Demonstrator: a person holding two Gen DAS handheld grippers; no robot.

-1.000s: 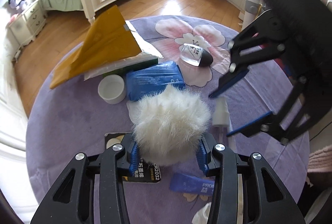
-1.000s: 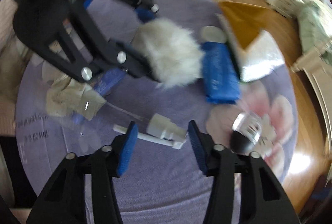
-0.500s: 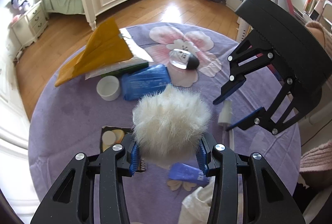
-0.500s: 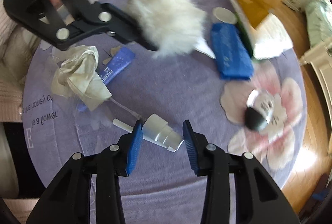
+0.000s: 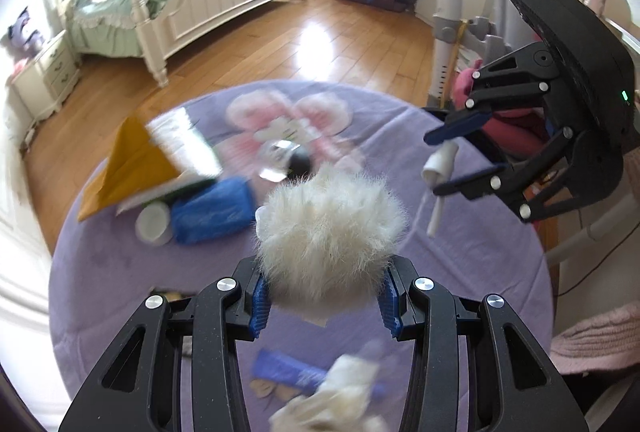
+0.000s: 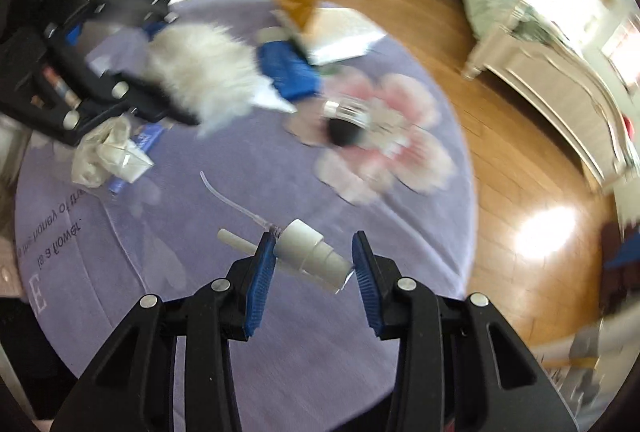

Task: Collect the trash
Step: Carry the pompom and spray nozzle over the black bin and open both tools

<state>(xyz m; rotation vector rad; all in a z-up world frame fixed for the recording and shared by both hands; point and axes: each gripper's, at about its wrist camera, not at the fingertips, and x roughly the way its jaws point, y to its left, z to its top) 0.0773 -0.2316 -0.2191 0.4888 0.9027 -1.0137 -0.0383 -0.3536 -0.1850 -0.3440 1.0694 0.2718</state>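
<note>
Right gripper (image 6: 314, 256) around pump nozzle (image 6: 310, 256), left gripper (image 5: 323, 298) around pompom (image 5: 330, 228).

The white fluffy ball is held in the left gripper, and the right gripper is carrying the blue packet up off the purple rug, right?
Not quite. The left gripper does hold the fluffy ball, but the right gripper carries a white pump nozzle, as the right wrist view shows. The blue packet lies on the purple rug.
</note>
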